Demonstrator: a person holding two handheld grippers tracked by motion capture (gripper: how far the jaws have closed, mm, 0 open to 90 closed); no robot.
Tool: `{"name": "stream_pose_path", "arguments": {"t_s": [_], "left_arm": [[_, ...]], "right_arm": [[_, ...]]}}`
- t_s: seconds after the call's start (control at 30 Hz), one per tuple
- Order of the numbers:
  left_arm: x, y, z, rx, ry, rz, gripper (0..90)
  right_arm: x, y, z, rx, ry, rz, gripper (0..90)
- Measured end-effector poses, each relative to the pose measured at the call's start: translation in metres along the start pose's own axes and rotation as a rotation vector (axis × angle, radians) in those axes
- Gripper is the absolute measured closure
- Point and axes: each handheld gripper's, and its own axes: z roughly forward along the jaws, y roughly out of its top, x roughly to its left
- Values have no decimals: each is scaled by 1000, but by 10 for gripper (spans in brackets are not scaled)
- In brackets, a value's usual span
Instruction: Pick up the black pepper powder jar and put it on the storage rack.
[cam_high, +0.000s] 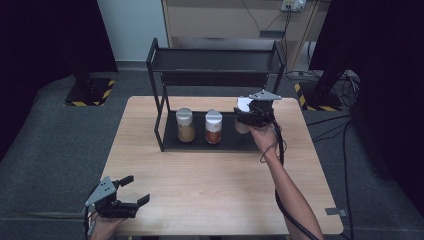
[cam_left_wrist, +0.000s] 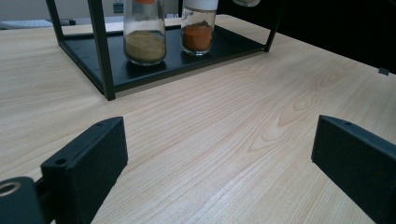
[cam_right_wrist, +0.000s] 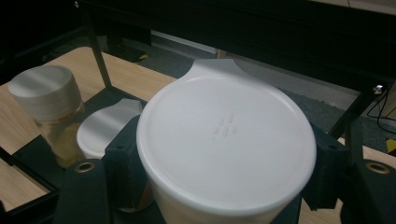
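Just inside the rack's (cam_high: 159, 112) right edge, the right hand-held gripper (cam_high: 248, 116) clamps a jar (cam_right_wrist: 226, 144).

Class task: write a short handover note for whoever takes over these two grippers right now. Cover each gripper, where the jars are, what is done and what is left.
Right gripper: shut on the white-lidded jar, held above the right end of the rack's lower tray.
Left gripper: open, holding nothing, near the table's front left corner.
Jars: the tan spice jar and the red spice jar stand side by side on the lower tray.
Done: two jars are on the tray.
Left: probably set the held jar down to the right of the red one, then release.
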Motion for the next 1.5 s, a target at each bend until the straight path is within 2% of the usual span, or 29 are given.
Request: {"name": "stream_pose_path", "arguments": {"t_s": [0.47,1.03,1.5], "left_arm": [[0,0,1,3,-7,4,26],[0,1,2,8,-10,12,26],[-1,2,2,12,-10,16,26]], "right_arm": [[4,-28,28,24,-20,22,309],[7,-50,44,47,-23,33,309],[5,-58,46,53,-20,51,309]]}}
